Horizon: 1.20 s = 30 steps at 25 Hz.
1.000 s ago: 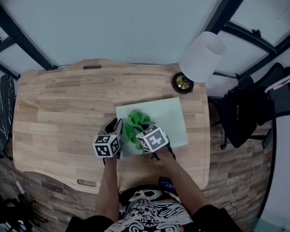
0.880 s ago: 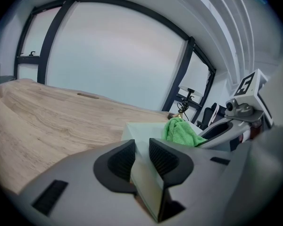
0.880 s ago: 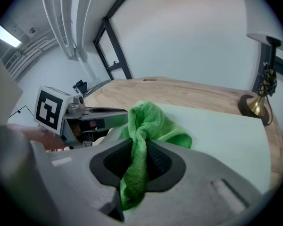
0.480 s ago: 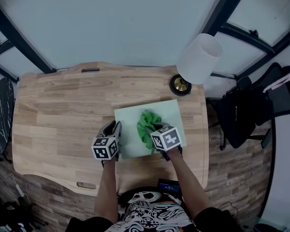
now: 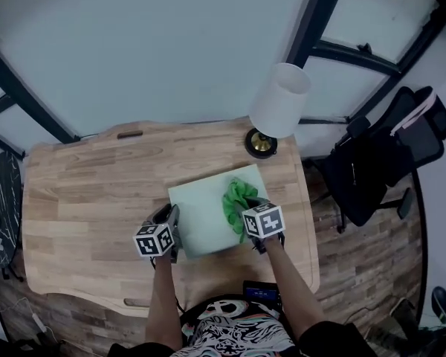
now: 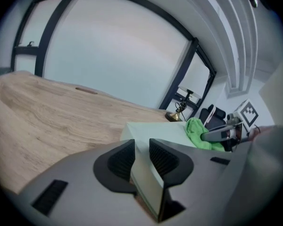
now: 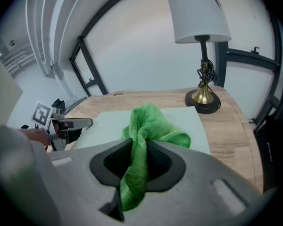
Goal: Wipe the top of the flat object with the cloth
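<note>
I hold the left gripper (image 6: pixel 141 157) pinched on the near left corner of the pale green board (image 5: pixel 201 214), which lies flat on the wooden table (image 5: pixel 82 199). The right gripper (image 7: pixel 139 157) is clamped on a fold of the green cloth (image 5: pixel 238 199), whose bulk rests on the board's right part.

Risks, in my judgement: the drag of a stroke could pull the fold out of the jaws. The board could pivot on its single clamped corner. A long pass toward the far right corner could reach the lamp base (image 5: pixel 261 143), which stands just beyond it.

Against the frame a second ago, the cloth has crossed from the board's left-centre to its right, while the left grip is unchanged.
</note>
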{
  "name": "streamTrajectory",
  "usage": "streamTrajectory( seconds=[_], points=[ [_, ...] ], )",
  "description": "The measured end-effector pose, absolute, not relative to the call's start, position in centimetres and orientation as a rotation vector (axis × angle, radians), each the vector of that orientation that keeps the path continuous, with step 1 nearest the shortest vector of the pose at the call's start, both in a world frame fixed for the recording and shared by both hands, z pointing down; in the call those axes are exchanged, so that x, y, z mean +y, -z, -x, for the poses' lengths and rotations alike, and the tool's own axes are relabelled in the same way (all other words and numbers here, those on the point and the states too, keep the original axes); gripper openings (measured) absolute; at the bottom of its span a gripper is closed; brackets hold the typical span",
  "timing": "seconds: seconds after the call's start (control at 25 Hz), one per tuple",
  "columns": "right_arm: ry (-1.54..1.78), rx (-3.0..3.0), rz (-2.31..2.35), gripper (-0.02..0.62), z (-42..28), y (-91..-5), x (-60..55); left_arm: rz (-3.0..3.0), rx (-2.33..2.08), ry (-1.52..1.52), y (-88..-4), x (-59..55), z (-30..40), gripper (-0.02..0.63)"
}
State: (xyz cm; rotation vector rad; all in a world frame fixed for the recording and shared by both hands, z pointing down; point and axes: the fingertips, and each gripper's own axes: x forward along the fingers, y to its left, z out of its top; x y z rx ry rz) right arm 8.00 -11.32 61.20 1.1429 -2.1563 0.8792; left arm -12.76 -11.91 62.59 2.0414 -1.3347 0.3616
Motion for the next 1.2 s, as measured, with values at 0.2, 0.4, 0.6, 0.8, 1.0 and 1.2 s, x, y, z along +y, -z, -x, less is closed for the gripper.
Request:
streamTrajectory(
  seconds=[0.2,0.4,0.6,0.8,1.0,1.2],
  points=[
    [-0.707,-2.24,-1.237,0.072,-8.3,-58.1,-9.8,-2.122,-1.396,-0.236,-57.8,-11.7,13.7,0.068],
    [-0.455,-2.273,-1.38,0.072,-8.8,-53.6,-8.0,-2.242,-1.413,-0.226,-53.4,-9.6,11.8,0.025],
    [-0.347,-2.376,-1.499,0.072,-8.9,-48.6,-4.9,-2.4,-1.368,-0.21,-49.5,-5.8,7.5,0.021],
    [-0.269,-2.374,-1.56,0.072,-9.4,-45.7,-1.4,-2.428,-1.419,-0.217,-47.9,-3.1,6.6,0.019],
    [-0.282,-2.348,-1.595,0.072,-10.5,-45.4,1.6,-2.461,-1.491,-0.17,-45.1,-1.2,6.0,0.019],
    [-0.225,-2.368,-1.569,0.072,-10.5,-45.2,3.9,-2.459,-1.558,-0.103,-42.5,0.4,5.2,0.018]
  ],
)
